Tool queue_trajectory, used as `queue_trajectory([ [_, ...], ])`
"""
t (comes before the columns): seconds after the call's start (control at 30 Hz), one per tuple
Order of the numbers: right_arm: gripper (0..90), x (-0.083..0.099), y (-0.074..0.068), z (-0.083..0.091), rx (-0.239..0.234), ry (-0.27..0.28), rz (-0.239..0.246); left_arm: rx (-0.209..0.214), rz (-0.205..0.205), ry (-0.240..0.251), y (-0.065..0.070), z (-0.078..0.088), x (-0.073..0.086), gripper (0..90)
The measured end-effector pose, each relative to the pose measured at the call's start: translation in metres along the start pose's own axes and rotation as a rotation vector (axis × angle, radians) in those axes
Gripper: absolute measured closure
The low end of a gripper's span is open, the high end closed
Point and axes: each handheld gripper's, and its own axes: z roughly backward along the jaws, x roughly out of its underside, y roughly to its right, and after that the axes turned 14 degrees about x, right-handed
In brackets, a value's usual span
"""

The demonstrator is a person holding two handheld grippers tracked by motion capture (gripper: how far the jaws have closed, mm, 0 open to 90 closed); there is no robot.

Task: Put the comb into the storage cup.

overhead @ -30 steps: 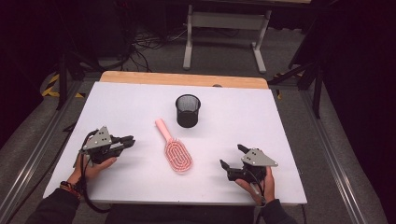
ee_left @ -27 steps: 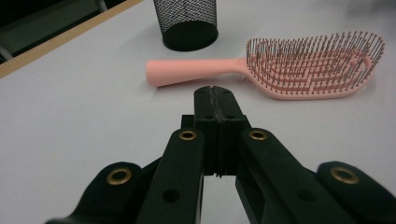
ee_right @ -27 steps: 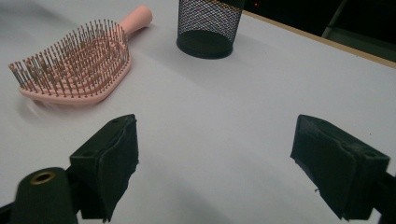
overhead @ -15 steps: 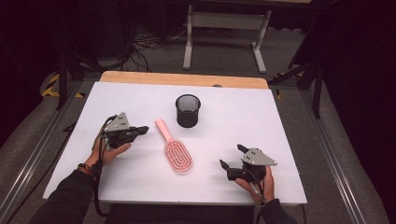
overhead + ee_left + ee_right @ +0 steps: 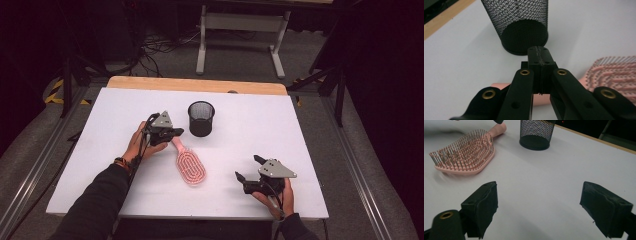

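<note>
Reaching out over the white tabletop [image 5: 100, 150], the left gripper [image 5: 176, 133] hovers with its fingers clenched together on nothing, just above the handle of the pink hairbrush [image 5: 189, 167], near the black mesh cup [image 5: 201, 118] (no readable writing anywhere). Low at the near right, the right gripper [image 5: 249, 168] rests with fingers spread, released.

Table brightly lit, surroundings dark; near tongs perhaps soft-focused.

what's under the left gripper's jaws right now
The pink hairbrush's handle lies under the shut left gripper. Its middle stretch is covered by the jaws; contact can't be judged.
</note>
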Motion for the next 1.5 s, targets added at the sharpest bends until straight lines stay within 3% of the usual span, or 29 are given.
queue_trajectory([
  [0.2,15.2,0.001,0.0,-0.001,-0.01,-0.008,0.0,-0.036,0.001,-0.117,-0.007,-0.018,0.002,89.9],
  [0.3,15.2,0.002,0.0,-0.002,-0.004,-0.007,-0.004,-0.042,0.021,-0.109,-0.012,-0.018,0.004,90.0],
  [0.37,15.1,0.002,0.0,-0.001,-0.005,-0.006,-0.006,-0.047,0.026,-0.132,-0.013,-0.018,0.002,90.0],
  [0.6,15.2,0.002,0.0,-0.001,-0.011,-0.009,-0.001,-0.053,-0.008,-0.319,-0.011,-0.024,-0.007,90.0],
  [1.07,15.1,0.002,0.0,-0.002,-0.015,-0.015,0.004,-0.034,0.026,-0.372,-0.004,0.01,0.017,90.0],
  [1.23,15.0,0.002,-0.001,-0.002,-0.029,-0.015,0.009,-0.026,0.003,-0.412,0.007,0.018,0.022,90.0],
  [1.5,14.9,0.002,-0.003,-0.003,-0.035,-0.028,0.018,0.001,0.001,-0.447,0.024,0.03,0.03,90.0],
])
